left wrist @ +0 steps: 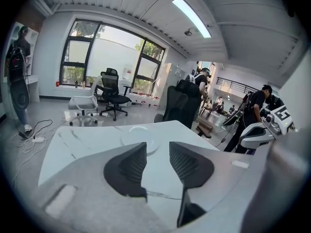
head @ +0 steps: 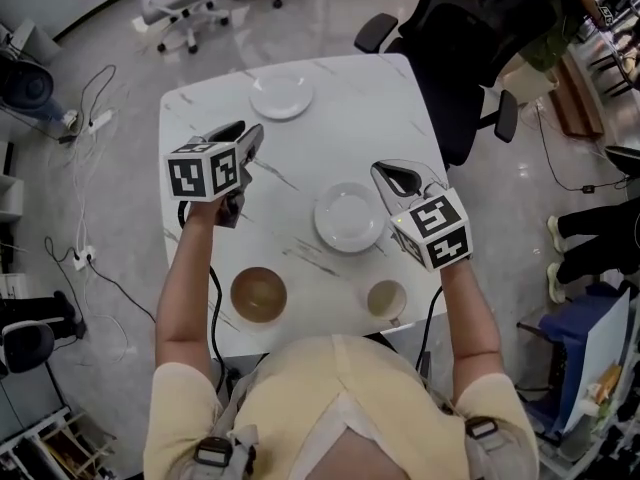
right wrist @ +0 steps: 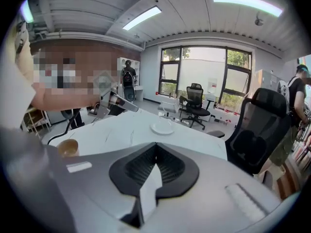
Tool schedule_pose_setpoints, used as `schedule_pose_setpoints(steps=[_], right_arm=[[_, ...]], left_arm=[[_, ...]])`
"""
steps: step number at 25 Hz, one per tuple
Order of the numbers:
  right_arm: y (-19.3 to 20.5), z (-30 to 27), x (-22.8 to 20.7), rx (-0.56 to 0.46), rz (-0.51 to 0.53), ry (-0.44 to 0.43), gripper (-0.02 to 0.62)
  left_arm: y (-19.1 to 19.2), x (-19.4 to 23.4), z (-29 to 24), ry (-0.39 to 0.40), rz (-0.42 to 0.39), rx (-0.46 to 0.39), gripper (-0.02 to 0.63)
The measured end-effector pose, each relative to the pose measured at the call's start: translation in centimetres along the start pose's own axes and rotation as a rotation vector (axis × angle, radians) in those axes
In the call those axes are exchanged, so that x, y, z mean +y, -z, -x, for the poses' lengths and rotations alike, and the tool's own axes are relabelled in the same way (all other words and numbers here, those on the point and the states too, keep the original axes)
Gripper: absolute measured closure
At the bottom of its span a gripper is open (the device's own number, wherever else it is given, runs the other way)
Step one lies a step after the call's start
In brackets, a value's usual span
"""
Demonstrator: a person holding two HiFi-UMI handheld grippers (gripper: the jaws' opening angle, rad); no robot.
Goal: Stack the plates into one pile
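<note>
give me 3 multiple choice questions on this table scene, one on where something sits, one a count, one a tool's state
1. Where is the brown bowl?
A) on a plate
B) on the table at the person's edge, left of the small cup
C) on the floor

2. How many white plates lie on the table?
A) one
B) two
C) four

3. How do the left tool's jaws stand?
A) apart, nothing between
B) shut on a plate
C) shut on the cup

Answers:
1 B: the head view shows it beside the cup at the near edge.
2 B: one plate is at the far edge, and another is beside the right tool.
3 A: the left gripper view shows only tabletop through the gap.
</note>
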State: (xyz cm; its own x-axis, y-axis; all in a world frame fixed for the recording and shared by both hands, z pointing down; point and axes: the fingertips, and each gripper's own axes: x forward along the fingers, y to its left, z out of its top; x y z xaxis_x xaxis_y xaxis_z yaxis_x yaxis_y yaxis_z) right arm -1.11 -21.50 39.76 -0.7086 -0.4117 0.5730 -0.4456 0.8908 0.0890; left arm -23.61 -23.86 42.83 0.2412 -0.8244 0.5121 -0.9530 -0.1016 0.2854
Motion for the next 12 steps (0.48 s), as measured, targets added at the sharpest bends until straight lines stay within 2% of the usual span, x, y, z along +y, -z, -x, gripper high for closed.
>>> schedule_pose_setpoints(steps=[6,12], right_arm=[[-0.6,-3.8,-0.1,0.013,0.012,-0.070,0.592],[-0.7,-7.2,0.0,0.015,0.020,-0.116,0.592]], left_arm=[[1.4,1.4,-3.7,-0.046,0.037,0.008,0.441],[2.4,3.2,-7.1,-0.083,0.168,-0.009,0.426]])
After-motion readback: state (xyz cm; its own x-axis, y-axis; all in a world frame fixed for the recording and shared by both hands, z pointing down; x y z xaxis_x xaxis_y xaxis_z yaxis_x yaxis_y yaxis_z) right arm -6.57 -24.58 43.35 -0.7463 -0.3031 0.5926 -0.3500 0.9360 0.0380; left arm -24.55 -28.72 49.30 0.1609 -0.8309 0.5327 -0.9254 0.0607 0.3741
